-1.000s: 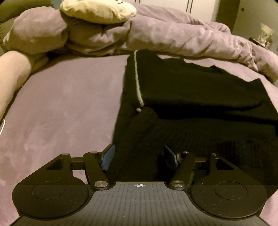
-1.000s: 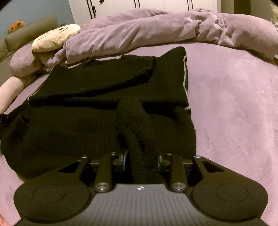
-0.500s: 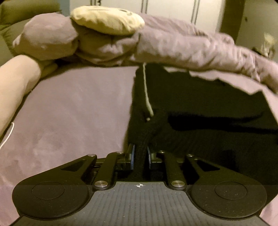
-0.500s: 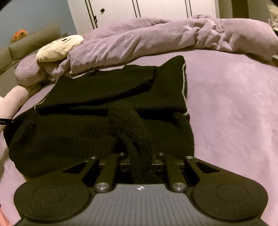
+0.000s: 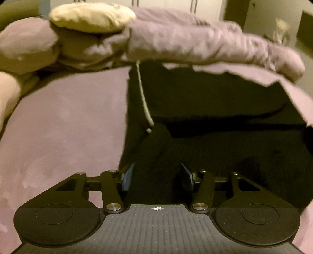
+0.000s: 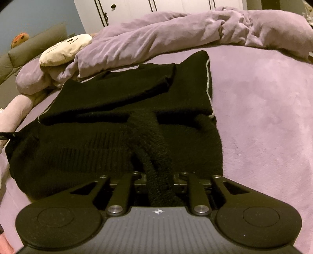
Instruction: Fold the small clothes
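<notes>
My right gripper [image 6: 159,180] pinching a black sweater [image 6: 109,140] fold at frame centre, my left gripper [image 5: 157,176] spread, apparently straddling knit, purple bedspread [image 6: 264,109] beneath

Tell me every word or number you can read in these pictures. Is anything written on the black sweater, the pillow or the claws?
No words or numbers can be read anywhere.
Black sweater: only a pale line of trim, no label showing.
Cream pillow: a drawn face, no letters.
Left claw and right claw: each body bears just a small round crosshair mark, no writing.
White cupboard doors: plain.
</notes>
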`<state>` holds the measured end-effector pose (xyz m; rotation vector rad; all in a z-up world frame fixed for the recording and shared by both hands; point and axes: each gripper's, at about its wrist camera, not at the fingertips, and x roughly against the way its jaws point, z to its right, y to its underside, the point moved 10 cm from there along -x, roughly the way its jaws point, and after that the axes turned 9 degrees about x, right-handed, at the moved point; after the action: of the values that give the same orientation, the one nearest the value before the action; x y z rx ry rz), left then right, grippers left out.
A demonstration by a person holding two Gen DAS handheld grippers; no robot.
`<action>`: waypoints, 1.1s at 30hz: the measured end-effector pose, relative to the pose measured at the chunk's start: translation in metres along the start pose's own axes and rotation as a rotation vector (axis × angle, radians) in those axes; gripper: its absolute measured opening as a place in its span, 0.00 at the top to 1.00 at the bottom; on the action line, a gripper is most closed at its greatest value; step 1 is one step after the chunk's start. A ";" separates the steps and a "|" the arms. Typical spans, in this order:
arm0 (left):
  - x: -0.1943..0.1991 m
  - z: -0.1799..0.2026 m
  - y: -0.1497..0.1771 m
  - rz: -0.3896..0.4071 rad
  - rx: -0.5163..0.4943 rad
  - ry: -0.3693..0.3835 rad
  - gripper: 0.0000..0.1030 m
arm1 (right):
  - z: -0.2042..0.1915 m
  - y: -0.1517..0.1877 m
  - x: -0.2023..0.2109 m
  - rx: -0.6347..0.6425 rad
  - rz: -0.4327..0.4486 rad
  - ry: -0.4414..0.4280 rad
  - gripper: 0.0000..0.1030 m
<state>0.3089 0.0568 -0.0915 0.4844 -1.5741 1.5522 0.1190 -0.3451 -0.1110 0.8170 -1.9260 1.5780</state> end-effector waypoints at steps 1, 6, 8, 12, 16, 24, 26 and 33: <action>-0.006 0.003 0.000 -0.016 -0.013 -0.002 0.50 | 0.000 0.000 0.000 0.004 -0.002 -0.002 0.82; -0.017 0.017 0.004 -0.038 -0.114 -0.045 0.86 | -0.001 -0.003 -0.002 0.025 -0.003 0.001 0.82; -0.013 0.018 0.000 -0.019 -0.126 -0.064 0.89 | 0.000 -0.005 -0.003 0.021 0.002 0.004 0.82; 0.015 0.011 -0.024 0.074 -0.047 -0.048 0.90 | -0.004 -0.012 0.002 0.068 0.023 0.005 0.91; 0.050 0.003 -0.055 0.180 0.026 0.002 0.90 | -0.003 -0.035 0.022 0.057 0.099 -0.028 0.92; 0.076 -0.024 -0.135 0.402 0.164 -0.040 0.90 | 0.015 -0.115 0.038 0.045 0.271 0.002 0.92; 0.072 -0.029 -0.152 0.440 0.188 -0.070 0.90 | 0.026 -0.141 0.036 0.021 0.322 0.037 0.92; 0.029 -0.026 -0.196 0.499 0.216 -0.167 0.89 | 0.055 -0.203 -0.012 -0.028 0.342 0.150 0.92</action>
<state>0.4518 0.0594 0.0485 0.3592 -1.7512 2.1211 0.2738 -0.4266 0.0064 0.3569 -2.0501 1.7448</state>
